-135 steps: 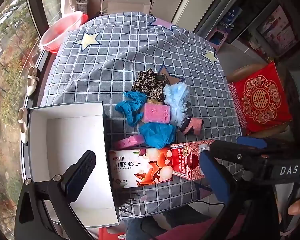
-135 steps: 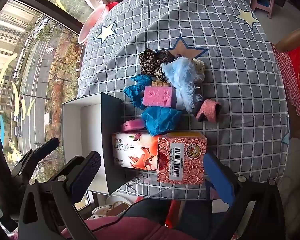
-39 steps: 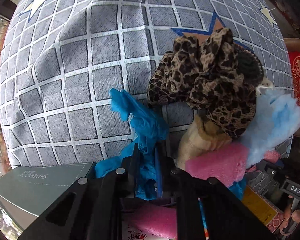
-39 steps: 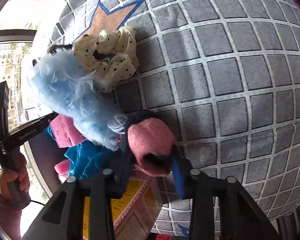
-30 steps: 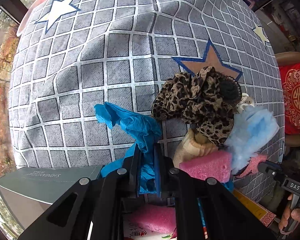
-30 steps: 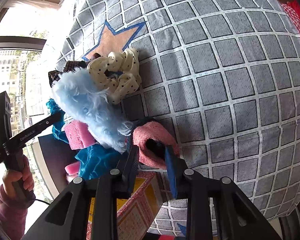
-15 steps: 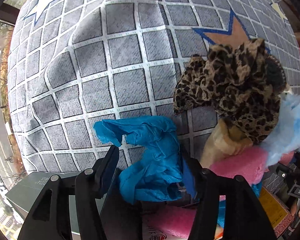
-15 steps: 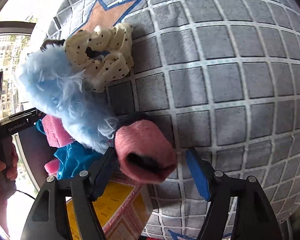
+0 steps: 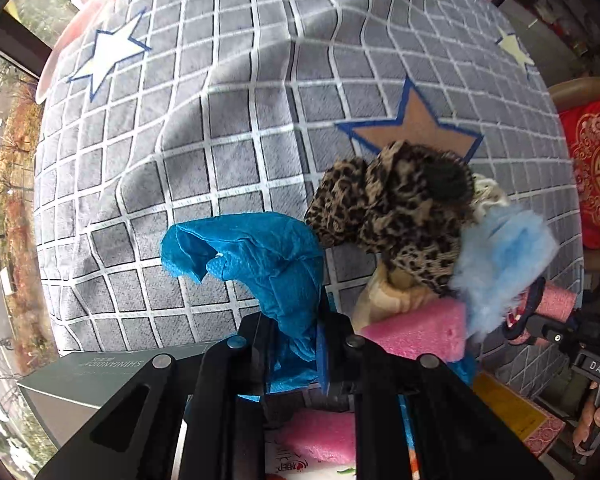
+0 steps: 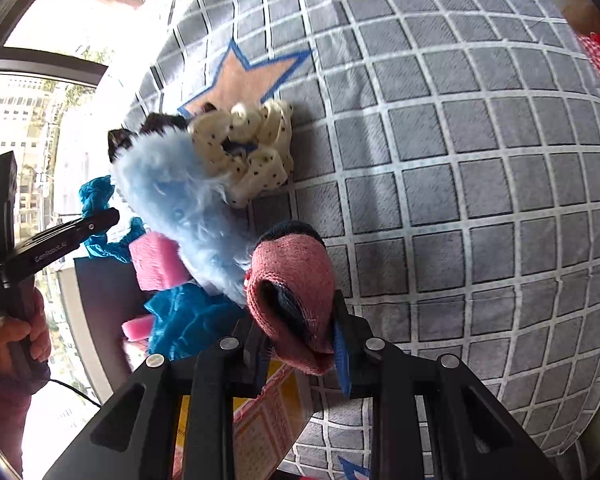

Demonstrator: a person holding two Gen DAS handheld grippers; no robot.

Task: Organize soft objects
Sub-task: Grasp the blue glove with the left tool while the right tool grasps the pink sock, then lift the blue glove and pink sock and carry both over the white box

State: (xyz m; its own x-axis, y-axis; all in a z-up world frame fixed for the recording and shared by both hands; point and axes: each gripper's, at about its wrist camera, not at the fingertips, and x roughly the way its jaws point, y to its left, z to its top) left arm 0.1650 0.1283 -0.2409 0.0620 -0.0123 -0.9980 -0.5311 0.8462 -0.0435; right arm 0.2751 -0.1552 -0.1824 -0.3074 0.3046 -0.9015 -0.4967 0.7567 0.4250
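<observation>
Pinching the blue cloth, left tongs sit clamped; right tongs are closing on the pink sock, box near-left.

Checked star-print tablecloth bears heaped soft items and boxes

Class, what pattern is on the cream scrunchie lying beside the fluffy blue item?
Small dark dots on the cream scrunchie, clearest in the right wrist view.
</observation>
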